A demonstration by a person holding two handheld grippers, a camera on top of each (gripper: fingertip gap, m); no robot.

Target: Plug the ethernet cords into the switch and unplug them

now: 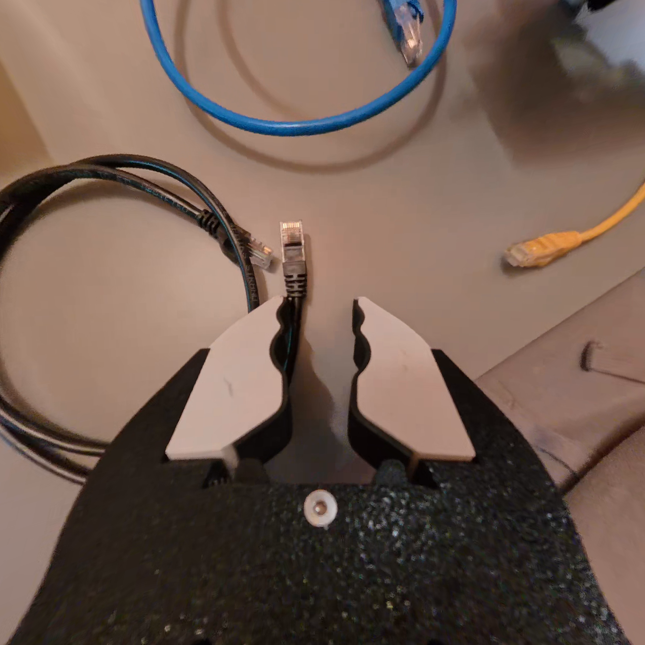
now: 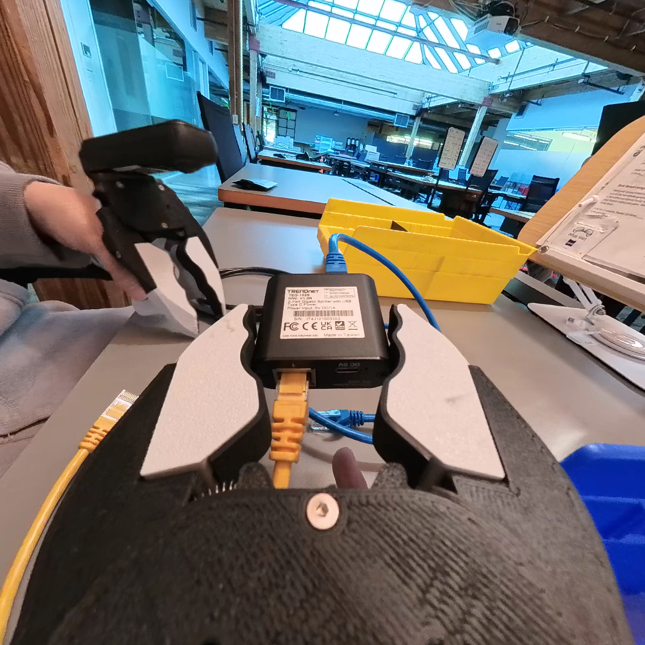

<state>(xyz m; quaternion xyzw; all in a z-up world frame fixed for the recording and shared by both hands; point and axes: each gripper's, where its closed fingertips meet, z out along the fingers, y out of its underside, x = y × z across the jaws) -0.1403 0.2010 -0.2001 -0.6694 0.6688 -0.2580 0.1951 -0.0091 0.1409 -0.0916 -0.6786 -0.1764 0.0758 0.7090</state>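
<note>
In the left wrist view my left gripper (image 1: 319,303) is open and points down at the table. A black cord's plug (image 1: 293,251) lies just ahead of its left fingertip, and the cord runs along that finger's inner side. The cord's other plug (image 1: 256,249) lies beside it. In the right wrist view my right gripper (image 2: 321,310) is shut on the black switch (image 2: 321,349), label side up. A yellow cord (image 2: 289,412) is plugged into the switch's near port. A blue cord (image 2: 335,260) is plugged into its far side. The left gripper (image 2: 204,319) shows at the left, on the table.
A loose blue plug (image 1: 406,35) and a blue cord loop (image 1: 279,125) lie ahead. A loose yellow plug (image 1: 534,249) lies near the table's right edge. A yellow bin (image 2: 436,279) stands behind the switch, with a blue bin (image 2: 610,523) and a document stand (image 2: 593,227) at the right. About 10 cm separates my left fingertips from the loose yellow plug (image 1: 534,249).
</note>
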